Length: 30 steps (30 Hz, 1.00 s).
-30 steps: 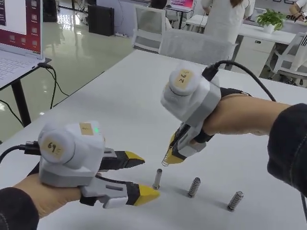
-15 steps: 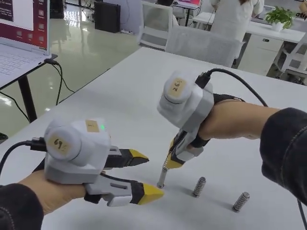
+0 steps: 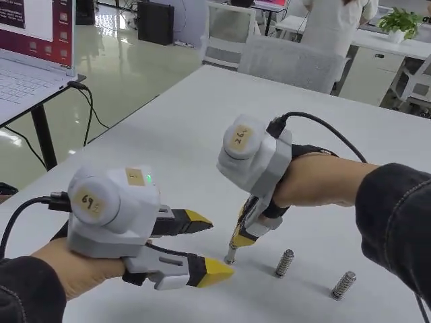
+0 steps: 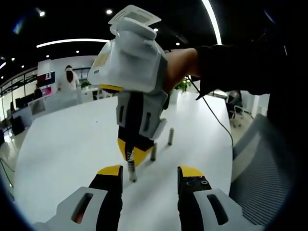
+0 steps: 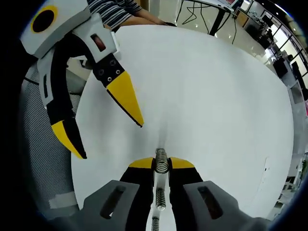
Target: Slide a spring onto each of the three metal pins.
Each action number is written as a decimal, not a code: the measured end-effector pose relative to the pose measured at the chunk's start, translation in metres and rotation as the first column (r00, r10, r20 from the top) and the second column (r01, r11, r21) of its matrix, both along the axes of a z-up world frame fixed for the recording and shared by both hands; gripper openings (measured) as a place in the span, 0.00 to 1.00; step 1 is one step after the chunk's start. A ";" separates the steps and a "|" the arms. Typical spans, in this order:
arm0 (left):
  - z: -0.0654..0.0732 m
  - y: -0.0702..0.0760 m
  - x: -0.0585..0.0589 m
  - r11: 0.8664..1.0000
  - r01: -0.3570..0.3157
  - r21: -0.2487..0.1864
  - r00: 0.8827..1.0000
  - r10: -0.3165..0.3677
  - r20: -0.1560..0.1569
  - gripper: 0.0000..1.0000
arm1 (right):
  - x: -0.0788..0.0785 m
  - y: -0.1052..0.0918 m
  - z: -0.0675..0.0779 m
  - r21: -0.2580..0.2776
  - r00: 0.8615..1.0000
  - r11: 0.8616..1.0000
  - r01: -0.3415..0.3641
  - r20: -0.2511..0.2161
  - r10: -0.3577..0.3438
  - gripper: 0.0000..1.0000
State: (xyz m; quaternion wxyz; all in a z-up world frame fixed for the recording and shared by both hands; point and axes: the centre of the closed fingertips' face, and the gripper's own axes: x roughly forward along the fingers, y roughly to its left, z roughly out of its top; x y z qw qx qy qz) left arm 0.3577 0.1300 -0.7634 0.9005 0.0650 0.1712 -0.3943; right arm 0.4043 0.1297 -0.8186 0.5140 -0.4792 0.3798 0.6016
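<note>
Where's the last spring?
The spring is clamped in the right gripper, just above the leftmost pin in the head view, beside the open left gripper.

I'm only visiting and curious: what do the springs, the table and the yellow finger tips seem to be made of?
Springs: grey coiled wire with a metallic glint, likely steel. Table: smooth, matte white, probably laminate or painted board; the look leaves it open. Fingers: opaque yellow tips, uniformly coloured, apparently plastic.
</note>
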 end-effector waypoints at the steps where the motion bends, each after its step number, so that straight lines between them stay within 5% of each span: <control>1: 0.000 0.000 0.000 1.000 0.000 0.001 1.000 0.000 0.000 0.39 | 0.000 0.000 -0.003 -0.004 1.000 1.000 0.002 0.000 -0.002 0.08; 15: -0.001 0.000 0.000 1.000 -0.001 0.003 1.000 0.001 -0.004 0.39 | 0.005 -0.004 -0.028 -0.028 0.999 0.999 0.029 0.012 -0.029 0.08; 30: -0.003 -0.001 -0.001 1.000 0.002 0.007 1.000 -0.002 -0.013 0.39 | 0.006 -0.007 -0.033 0.001 0.998 0.998 0.055 -0.006 -0.055 0.14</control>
